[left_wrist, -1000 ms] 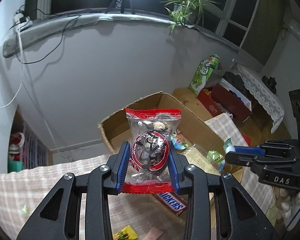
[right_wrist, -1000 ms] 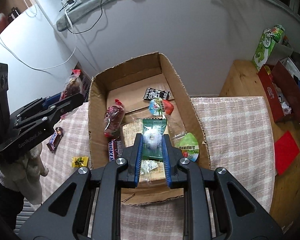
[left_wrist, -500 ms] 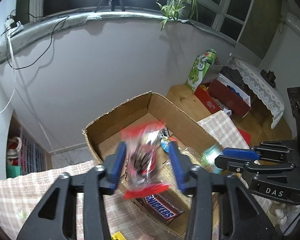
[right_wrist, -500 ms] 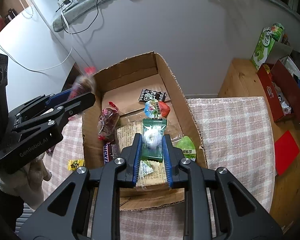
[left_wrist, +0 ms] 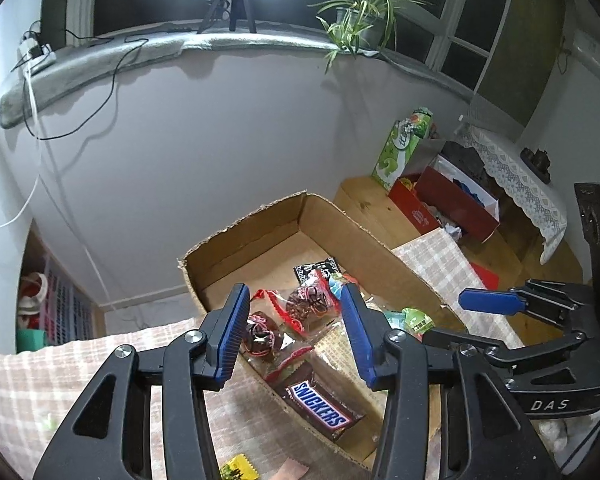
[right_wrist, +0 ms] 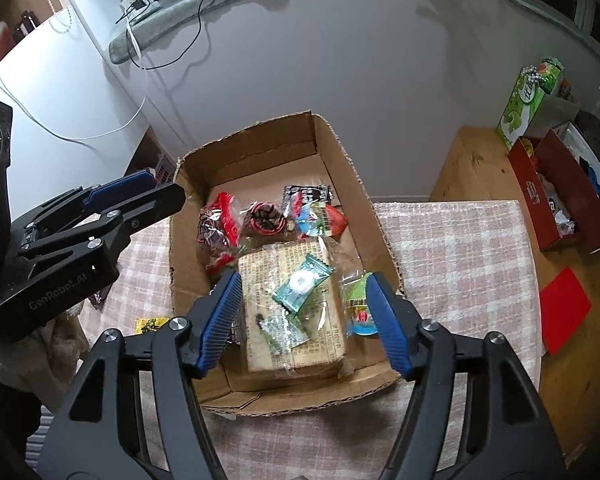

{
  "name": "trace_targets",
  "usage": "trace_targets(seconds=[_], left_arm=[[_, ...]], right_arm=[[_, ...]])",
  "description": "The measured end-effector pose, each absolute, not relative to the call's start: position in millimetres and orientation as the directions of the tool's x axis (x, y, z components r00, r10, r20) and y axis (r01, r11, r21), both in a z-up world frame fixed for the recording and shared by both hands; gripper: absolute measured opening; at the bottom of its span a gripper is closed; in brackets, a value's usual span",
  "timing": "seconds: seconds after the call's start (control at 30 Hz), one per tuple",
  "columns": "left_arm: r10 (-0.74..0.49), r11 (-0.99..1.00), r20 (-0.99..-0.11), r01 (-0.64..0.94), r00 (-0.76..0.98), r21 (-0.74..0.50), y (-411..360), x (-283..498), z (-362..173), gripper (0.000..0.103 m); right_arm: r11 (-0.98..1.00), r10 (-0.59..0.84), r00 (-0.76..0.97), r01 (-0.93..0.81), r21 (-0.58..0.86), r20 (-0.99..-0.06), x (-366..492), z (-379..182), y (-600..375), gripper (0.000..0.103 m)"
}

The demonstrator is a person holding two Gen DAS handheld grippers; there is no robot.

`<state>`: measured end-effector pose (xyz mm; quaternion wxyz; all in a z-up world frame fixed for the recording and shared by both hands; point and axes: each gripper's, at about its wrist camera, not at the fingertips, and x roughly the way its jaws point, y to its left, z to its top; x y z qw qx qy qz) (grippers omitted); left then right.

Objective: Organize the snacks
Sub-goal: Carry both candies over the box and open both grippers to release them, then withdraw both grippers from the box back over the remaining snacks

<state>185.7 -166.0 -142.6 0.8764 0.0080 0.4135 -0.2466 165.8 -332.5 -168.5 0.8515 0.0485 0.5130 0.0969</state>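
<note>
Inventory, read left to right across the right wrist view.

1. Left gripper (right_wrist: pixel 152 196), left edge of frame: jaws apart, nothing between them, held over the box's left wall.
2. Yellow sachet (right_wrist: pixel 151 325), lower left: on the checked tabletop (right_wrist: pixel 452 248), just outside the box. Not yet stowed. A dark wrapper beside it is mostly hidden behind the left gripper.
3. Cardboard box (right_wrist: pixel 380 236), centre: open-topped, standing on the tabletop. Contents:
   - two red-edged clear packets (right_wrist: pixel 216 226) with dark sweets, upper left of the box floor;
   - black sachet (right_wrist: pixel 306 192), toward the far wall;
   - blue-and-red sweet (right_wrist: pixel 320 222), centre right;
   - large flat printed packet (right_wrist: pixel 296 312), near half;
   - green mint wrapper (right_wrist: pixel 302 282), lying on the printed packet;
   - green jelly cup (right_wrist: pixel 360 304), against the right wall;
   - Snickers bar (left_wrist: pixel 320 406), near left corner, clear in the left wrist view.
4. Right gripper (right_wrist: pixel 304 324), lower centre: jaws wide apart, empty, above the printed packet.
5. Red flat item (right_wrist: pixel 564 308), right: off the cloth, likely unrelated.

Status: most snacks appear boxed; judged remaining are the yellow sachet and its neighbour outside the box.
</note>
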Motion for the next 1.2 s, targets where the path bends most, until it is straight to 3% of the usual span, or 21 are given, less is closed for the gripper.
trace_targets(seconds=[0.37,0.47,0.73,1.2], left_arm=[[-0.329,0.905,-0.769,0.417,0.549,-0.089,-149.0,151.8,-122.0,0.046],[-0.322,0.903,-0.775,0.422,0.543,-0.079,-142.2,140.0,-118.3,0.059],[-0.301,0.923,-0.771,0.374,0.561,-0.088,-105.4,121.4,-117.1,0.059],[-0.189,0.976,-0.849,0.188,0.494,-0.108,1.1,92.4,-174.3,0.059]], right_arm=[[0.969,0.247,0.460,-0.133,0.209,-0.853,149.7,-160.1,-324.3,0.068],[0.964,0.264,0.461,-0.138,0.226,-0.847,143.8,-155.8,-321.2,0.068],[0.947,0.319,0.457,-0.176,0.267,-0.830,128.9,-145.6,-299.7,0.068],[0.899,0.392,0.335,-0.337,0.280,-0.857,102.7,-181.7,-212.8,0.068]])
